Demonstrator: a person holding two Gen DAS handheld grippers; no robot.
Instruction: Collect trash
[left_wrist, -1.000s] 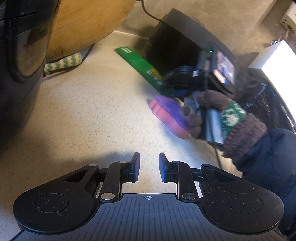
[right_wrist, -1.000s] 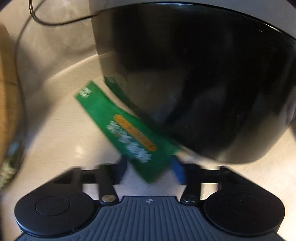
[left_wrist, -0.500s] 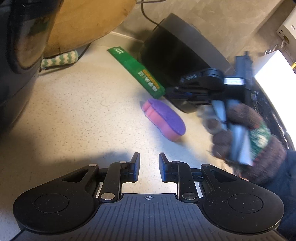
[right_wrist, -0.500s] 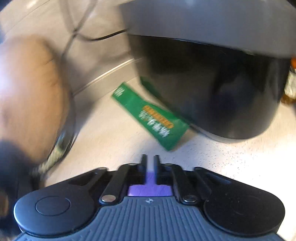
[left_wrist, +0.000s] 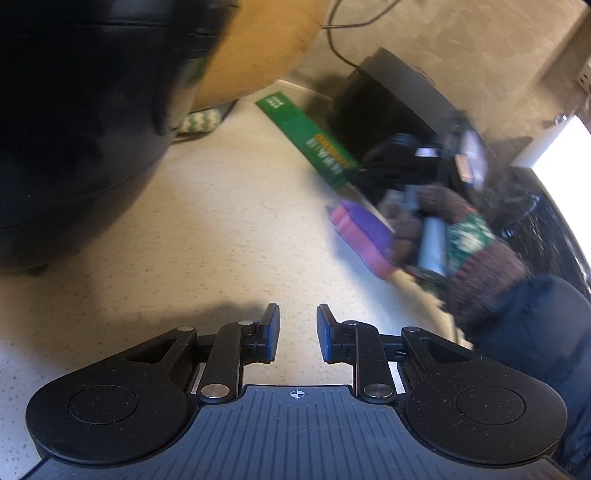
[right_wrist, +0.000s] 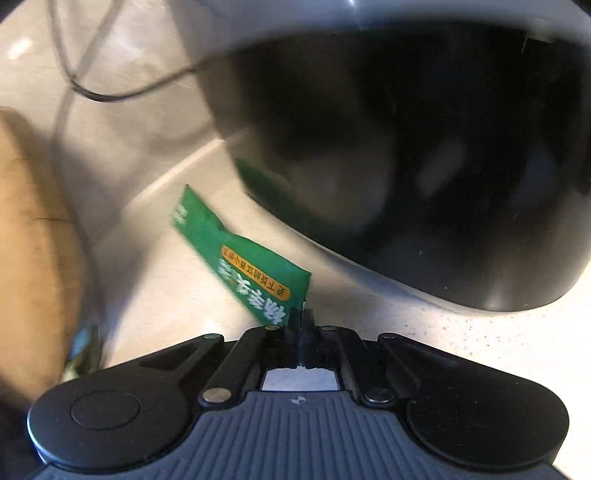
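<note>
A green snack packet (right_wrist: 236, 258) lies on the speckled counter against a black round appliance (right_wrist: 406, 166). My right gripper (right_wrist: 302, 317) is shut, and its pads meet on the packet's near corner, which bends upward there. In the left wrist view the same packet (left_wrist: 306, 136) runs diagonally toward the right gripper's body (left_wrist: 417, 158), which a hand in a knitted glove (left_wrist: 476, 236) holds. My left gripper (left_wrist: 297, 325) hovers low over bare counter, open, with nothing between its fingers.
A purple and pink sponge (left_wrist: 364, 229) lies just under the gloved hand. A large black appliance (left_wrist: 74, 129) fills the left side. A round wooden board (left_wrist: 266, 48) leans on the wall, with a green-white cloth (left_wrist: 199, 122) below it. A black cable (right_wrist: 96, 92) runs along the wall.
The right gripper drew back from the packet, then came in again to its near corner, and its jaws went from apart to fully together. The left view drifted, so the big black appliance looms larger.
</note>
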